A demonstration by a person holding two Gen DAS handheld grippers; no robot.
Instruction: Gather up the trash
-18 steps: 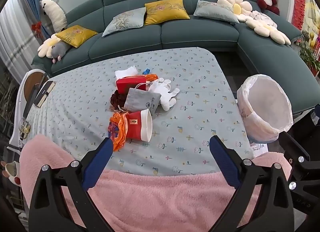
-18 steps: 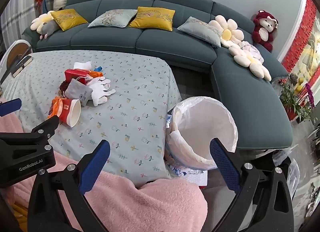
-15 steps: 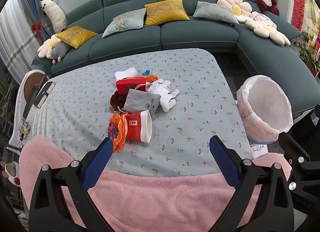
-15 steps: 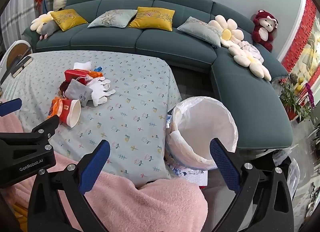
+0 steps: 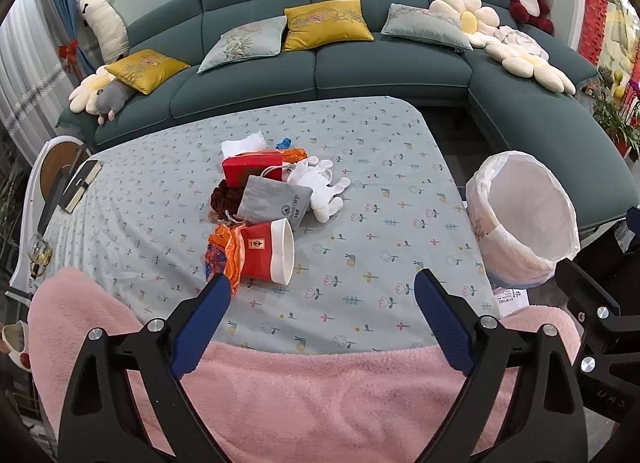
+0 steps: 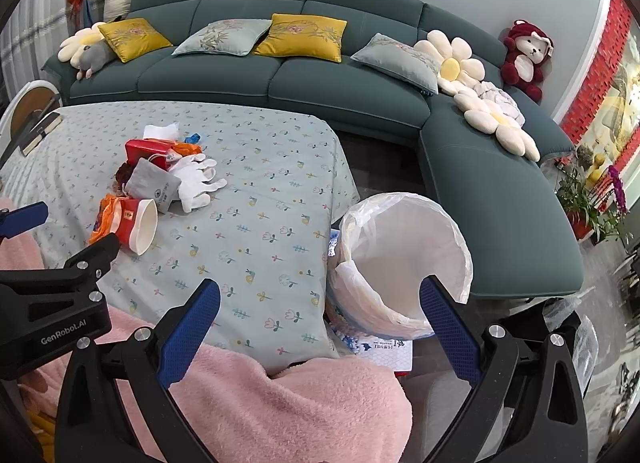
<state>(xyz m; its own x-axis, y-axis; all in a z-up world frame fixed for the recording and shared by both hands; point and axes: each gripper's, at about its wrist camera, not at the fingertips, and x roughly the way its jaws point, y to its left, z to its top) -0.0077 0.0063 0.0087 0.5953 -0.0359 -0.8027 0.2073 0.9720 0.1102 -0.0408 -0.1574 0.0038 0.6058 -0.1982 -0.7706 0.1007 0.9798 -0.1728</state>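
Note:
A pile of trash lies mid-table: a red paper cup (image 5: 269, 253) on its side, an orange wrapper (image 5: 224, 255), a grey pouch (image 5: 276, 203), white gloves (image 5: 324, 187), a red box (image 5: 252, 169) and a white tissue (image 5: 243, 142). The pile also shows in the right wrist view, with the cup (image 6: 138, 225) nearest. A white-lined trash bin (image 5: 524, 219) stands off the table's right edge, also in the right wrist view (image 6: 404, 263). My left gripper (image 5: 322, 299) is open and empty, just short of the cup. My right gripper (image 6: 316, 303) is open and empty, near the bin.
The table wears a flowered cloth (image 5: 360, 231) with a pink blanket (image 5: 320, 395) over its near edge. A book (image 5: 80, 185) lies at the far left. A teal sofa (image 5: 360, 63) with cushions and plush toys runs behind and to the right.
The left gripper has tilted slightly, so the scene sits a little lower in its view. The right gripper has not moved. Both stay open.

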